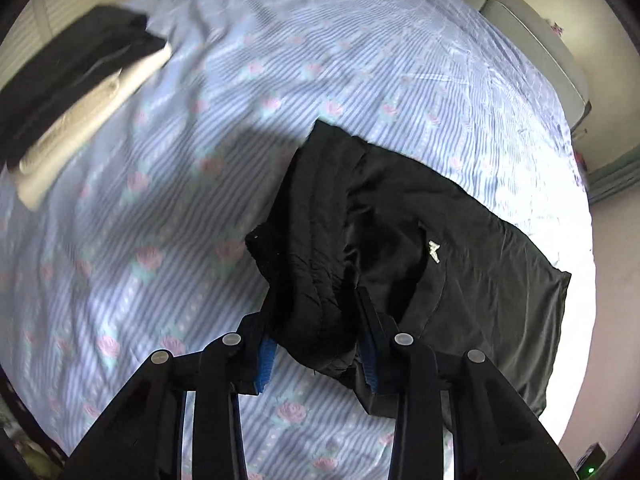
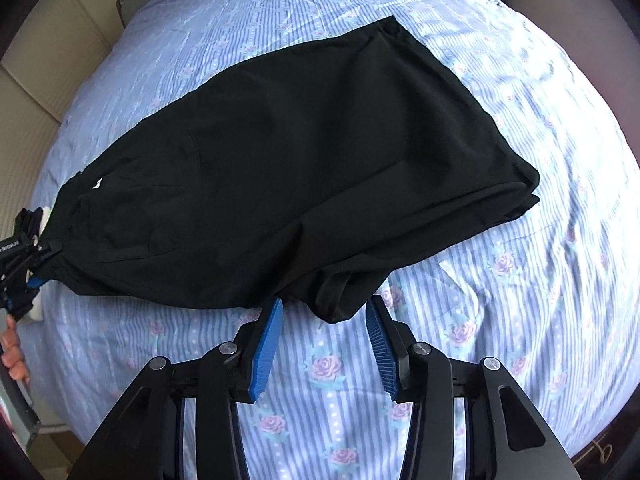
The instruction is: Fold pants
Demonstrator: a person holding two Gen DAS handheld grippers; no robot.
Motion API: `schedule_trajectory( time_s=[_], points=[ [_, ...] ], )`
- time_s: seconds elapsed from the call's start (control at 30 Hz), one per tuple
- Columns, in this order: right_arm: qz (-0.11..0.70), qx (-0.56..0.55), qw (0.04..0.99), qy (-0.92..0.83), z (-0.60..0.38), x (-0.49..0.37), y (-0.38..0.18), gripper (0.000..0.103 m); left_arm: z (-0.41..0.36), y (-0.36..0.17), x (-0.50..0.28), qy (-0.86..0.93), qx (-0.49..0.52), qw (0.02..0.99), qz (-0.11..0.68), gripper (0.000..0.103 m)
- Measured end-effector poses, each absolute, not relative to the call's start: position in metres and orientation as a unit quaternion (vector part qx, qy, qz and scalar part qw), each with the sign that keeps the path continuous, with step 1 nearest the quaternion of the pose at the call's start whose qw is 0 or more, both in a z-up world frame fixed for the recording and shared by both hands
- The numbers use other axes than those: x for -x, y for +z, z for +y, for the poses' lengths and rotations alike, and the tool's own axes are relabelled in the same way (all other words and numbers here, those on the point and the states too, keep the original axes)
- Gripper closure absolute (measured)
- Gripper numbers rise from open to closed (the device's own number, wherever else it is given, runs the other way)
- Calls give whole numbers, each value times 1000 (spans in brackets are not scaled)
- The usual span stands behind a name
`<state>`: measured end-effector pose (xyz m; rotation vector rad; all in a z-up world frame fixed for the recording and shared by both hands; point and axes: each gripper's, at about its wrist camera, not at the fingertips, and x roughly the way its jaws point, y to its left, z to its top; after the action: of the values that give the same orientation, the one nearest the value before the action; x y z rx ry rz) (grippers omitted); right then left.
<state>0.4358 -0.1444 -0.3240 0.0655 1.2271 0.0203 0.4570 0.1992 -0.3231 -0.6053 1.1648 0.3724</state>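
The left tool [image 1: 316,320] is pointing steeply down, gripping the black pants' [image 2: 304,160] bunched waistband. The right tool [image 2: 325,334] is hovering part open over the bed [image 2: 520,280], a hem corner lying between its pads [image 2: 266,348], unpinched.

Folded stack [image 1: 80,92] motion-blurred; pants [image 1: 320,292] hide left tool [image 1: 316,344] pads.

Left hand-held gripper [image 1: 316,316] points steeply down, blue pads clamped on a bunched edge of the black pants [image 1: 420,240]. Right hand-held gripper [image 2: 325,340] also tilts down, its ribbed blue pads [image 2: 266,346] standing apart with a fabric corner between them, not pressed. Bare fingers [image 2: 12,354] show at the right-wrist view's left edge.
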Motion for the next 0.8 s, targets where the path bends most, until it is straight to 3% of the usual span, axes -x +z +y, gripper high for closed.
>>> schedule_trajectory(
  time_s=[0.27,0.33,0.63,0.7,0.8],
  points=[
    [596,-58,800,39,-146,-457,-346,72,200,-333,-462,184,276,763,555,68],
    [594,-50,802,45,-146,-459,-346,95,198,-334,-460,187,266,764,558,68],
    [623,6,782,3,-149,-430,-349,102,191,-352,-455,208,216,760,576,66],
    [631,11,776,-7,-152,-432,-358,102,192,-358,-455,210,202,761,580,60],
    [634,13,773,-10,-151,-437,-363,102,188,-358,-459,221,128,769,587,38]
  ],
)
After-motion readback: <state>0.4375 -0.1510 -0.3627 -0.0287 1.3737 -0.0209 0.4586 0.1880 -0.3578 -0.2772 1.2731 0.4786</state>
